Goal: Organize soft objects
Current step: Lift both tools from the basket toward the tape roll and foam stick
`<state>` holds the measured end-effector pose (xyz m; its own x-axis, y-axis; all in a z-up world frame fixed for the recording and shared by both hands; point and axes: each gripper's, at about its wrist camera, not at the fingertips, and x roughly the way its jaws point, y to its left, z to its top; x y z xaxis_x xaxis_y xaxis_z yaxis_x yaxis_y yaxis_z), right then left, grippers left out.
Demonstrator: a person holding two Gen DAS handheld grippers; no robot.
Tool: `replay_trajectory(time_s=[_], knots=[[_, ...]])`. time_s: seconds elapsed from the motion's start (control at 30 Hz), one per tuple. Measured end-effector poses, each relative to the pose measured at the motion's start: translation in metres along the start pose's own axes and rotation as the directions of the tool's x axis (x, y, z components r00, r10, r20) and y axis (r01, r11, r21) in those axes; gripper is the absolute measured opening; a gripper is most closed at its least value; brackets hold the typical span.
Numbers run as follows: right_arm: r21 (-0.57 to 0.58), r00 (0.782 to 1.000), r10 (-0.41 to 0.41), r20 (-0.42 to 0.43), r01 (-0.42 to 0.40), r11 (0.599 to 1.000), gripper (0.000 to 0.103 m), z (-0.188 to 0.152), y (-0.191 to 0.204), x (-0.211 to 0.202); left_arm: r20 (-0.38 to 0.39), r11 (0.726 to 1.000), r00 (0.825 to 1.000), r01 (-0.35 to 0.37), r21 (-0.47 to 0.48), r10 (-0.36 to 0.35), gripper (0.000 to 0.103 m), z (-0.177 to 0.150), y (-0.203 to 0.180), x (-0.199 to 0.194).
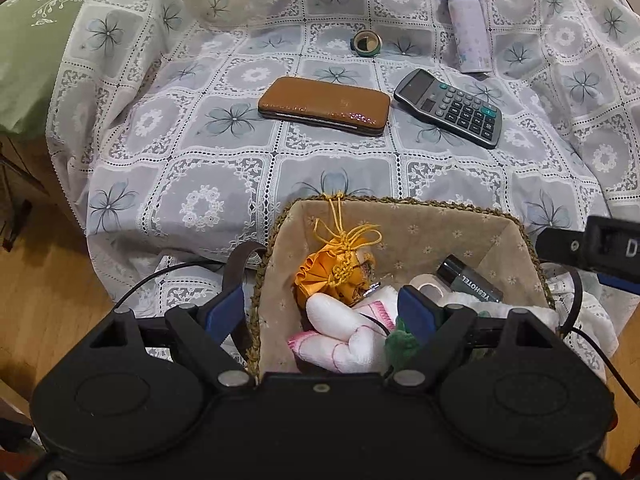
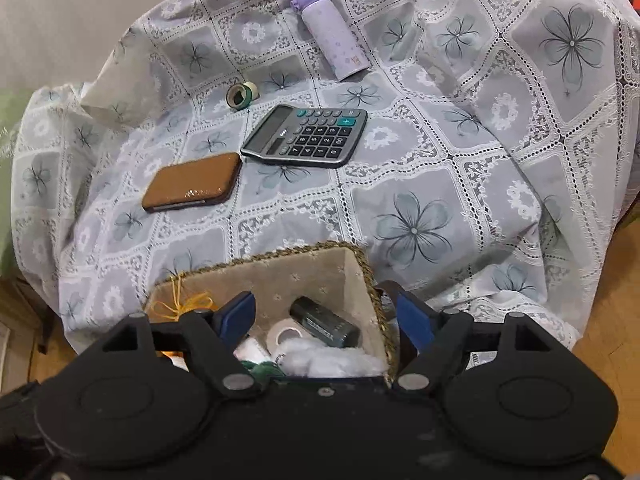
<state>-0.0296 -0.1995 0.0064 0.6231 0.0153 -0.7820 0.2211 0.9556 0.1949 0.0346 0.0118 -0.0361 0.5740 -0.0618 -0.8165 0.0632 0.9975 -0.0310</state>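
Grey tube [image 1: 470, 279] in basket [image 1: 404, 208] reads YESHOTEL — green cushion [image 1: 36, 40] says Beauty — both tongs parted, gripping nothing

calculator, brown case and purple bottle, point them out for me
calculator [image 2: 306, 136], right wrist view, on its keypad
brown case [image 1: 324, 105], left wrist view, middle of its top face
purple bottle [image 1: 469, 32], left wrist view, on its body

Lace floral tablecloth [image 1: 224, 152] draped over furniture, wooden floor [image 1: 48, 280] below it, green cushion [image 1: 28, 40] at its left edge
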Motion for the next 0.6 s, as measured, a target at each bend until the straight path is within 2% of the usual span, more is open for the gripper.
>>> replay_trajectory(time_s=[0.6], knots=[[-0.051,0.999,-0.028,-0.031,0.026,0.998,0.079,-0.0094,0.0025,0.0043,-0.005,1.0,1.0,-0.018,0.0,0.018,0.08,-0.0029,0.0025,-0.002]])
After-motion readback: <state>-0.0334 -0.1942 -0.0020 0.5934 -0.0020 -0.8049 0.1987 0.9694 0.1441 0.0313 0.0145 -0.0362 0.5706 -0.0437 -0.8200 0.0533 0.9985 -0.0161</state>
